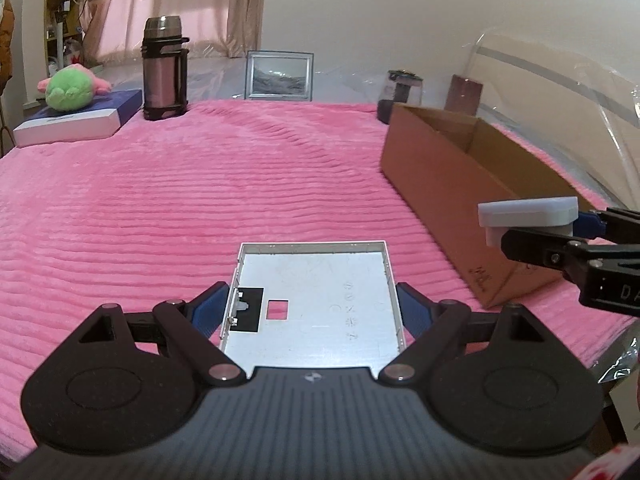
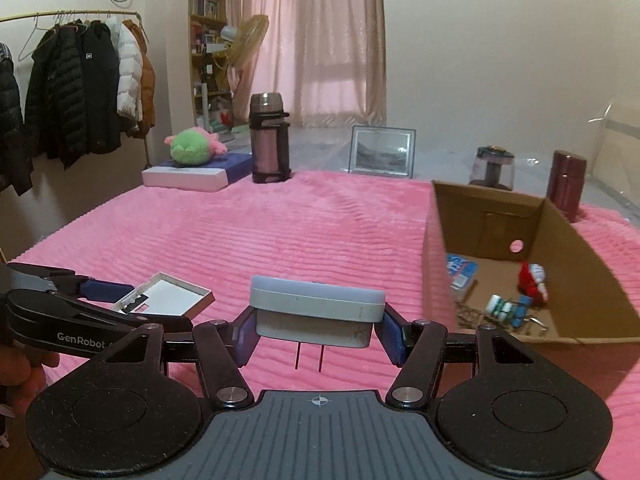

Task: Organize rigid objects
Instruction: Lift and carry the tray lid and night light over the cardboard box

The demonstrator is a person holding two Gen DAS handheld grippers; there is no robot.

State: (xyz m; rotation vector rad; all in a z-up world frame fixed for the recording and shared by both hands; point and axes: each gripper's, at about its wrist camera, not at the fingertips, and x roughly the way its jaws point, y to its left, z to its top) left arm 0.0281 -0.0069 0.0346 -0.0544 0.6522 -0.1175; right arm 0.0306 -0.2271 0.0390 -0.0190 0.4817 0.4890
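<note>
Left wrist view. A flat square metal tray [image 1: 320,300], silver, thin raised rim, small square hole and black patch near its left edge. Held between the blue ribbed fingers [image 1: 206,312] of the left gripper [image 1: 310,312], one pad against each side edge, fingers spread wide by the tray. Below it a pink plush blanket [image 1: 180,200] with soft horizontal ridges. To the right, an open brown cardboard box [image 1: 436,176], rectangular, matte. Beside the box, the right gripper [image 1: 560,236], black, carrying a white plastic block [image 1: 528,212] with rounded corners. Far back: a steel thermos [image 1: 164,68], a framed picture [image 1: 279,76], a green and pink plush toy [image 1: 72,88] on a flat blue-white box [image 1: 80,120].

Right wrist view. Same white plastic block [image 2: 316,308]: a wider rounded lid part above, a narrower body below, two thin metal pins hanging down. Gripped at the narrower body by the blue fingers [image 2: 390,336], at medium width, lifted over the blanket [image 2: 280,232]. Cardboard box [image 2: 576,264] at right, near but apart, with small mixed items inside [image 2: 508,308]. At left, the left gripper [image 2: 100,300] with the metal tray [image 2: 168,294], tilted. Dark jackets [image 2: 72,96] on a rail behind.
</note>
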